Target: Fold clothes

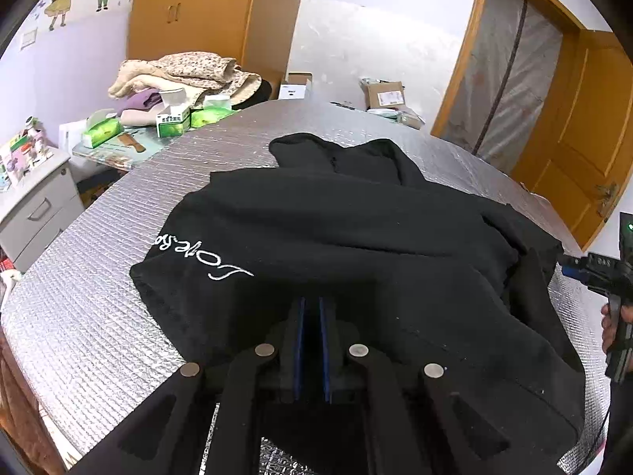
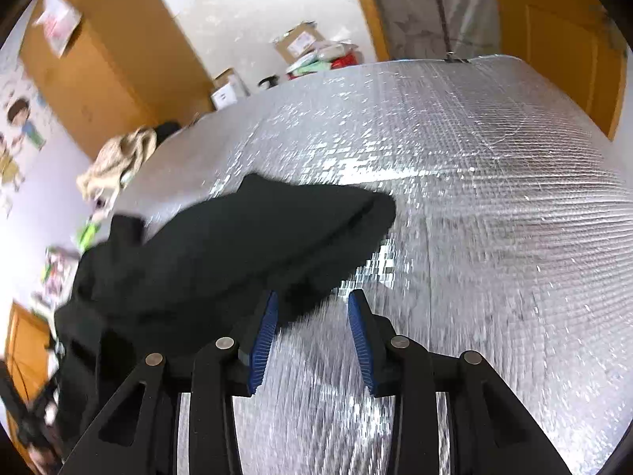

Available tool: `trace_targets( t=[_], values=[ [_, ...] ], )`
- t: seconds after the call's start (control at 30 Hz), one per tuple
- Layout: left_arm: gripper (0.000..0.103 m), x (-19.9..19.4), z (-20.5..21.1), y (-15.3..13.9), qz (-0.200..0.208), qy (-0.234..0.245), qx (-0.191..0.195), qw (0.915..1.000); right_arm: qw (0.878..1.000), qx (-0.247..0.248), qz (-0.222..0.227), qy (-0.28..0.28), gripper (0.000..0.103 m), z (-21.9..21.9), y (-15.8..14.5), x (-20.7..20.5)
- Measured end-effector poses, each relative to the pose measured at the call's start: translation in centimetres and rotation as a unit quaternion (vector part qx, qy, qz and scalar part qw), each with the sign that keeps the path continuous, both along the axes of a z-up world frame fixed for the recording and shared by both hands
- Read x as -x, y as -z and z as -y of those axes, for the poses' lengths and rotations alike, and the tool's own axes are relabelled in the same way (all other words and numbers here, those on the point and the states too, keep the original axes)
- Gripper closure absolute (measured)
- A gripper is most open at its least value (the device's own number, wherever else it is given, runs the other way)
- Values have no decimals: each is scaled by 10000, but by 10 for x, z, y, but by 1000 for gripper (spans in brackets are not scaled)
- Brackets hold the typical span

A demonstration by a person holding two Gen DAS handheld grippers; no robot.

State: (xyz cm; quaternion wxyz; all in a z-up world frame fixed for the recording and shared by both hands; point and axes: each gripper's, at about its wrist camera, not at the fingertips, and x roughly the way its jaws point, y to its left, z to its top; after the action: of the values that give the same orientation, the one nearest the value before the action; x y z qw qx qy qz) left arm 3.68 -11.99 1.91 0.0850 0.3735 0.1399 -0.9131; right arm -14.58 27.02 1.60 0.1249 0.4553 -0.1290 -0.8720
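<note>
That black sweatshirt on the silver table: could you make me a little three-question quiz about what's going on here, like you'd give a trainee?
1. True or false: the left gripper has its fingers closed on the black sweatshirt.
2. The right gripper is: A) clamped on the sweatshirt, B) open above the silver table cover, C) holding a box.
3. What colour is the lettering on the sweatshirt?

Key
1. True: the blue pads are nearly together at the hem.
2. B: the fingers stand apart, with the cloth's edge just beside the left one.
3. White.
</note>
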Motion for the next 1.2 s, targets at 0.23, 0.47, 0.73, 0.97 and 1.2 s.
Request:
trace_targets(
  t=[0.23, 0.47, 0.73, 0.97, 1.2],
  values=[
    [97, 5, -4, 13, 188, -8, 61, 9998, 9995, 191, 56, 227, 97, -2, 11, 27],
    [97, 9, -3, 16, 185, 45, 158, 9997, 9988, 187, -233, 375, 98, -31, -4, -19],
    [97, 12, -1, 14, 199, 190, 94, 9996, 9959, -2, 69, 907, 97, -82, -2, -106],
    [97, -2, 12, -3, -38, -49, 137, 9999, 9941, -594, -616, 667, 78, -69, -42, -140],
    [97, -3, 25, -12, -189, -295, 95, 9993, 9782, -413, -1420, -1459, 60, 42, -87, -90]
  ],
)
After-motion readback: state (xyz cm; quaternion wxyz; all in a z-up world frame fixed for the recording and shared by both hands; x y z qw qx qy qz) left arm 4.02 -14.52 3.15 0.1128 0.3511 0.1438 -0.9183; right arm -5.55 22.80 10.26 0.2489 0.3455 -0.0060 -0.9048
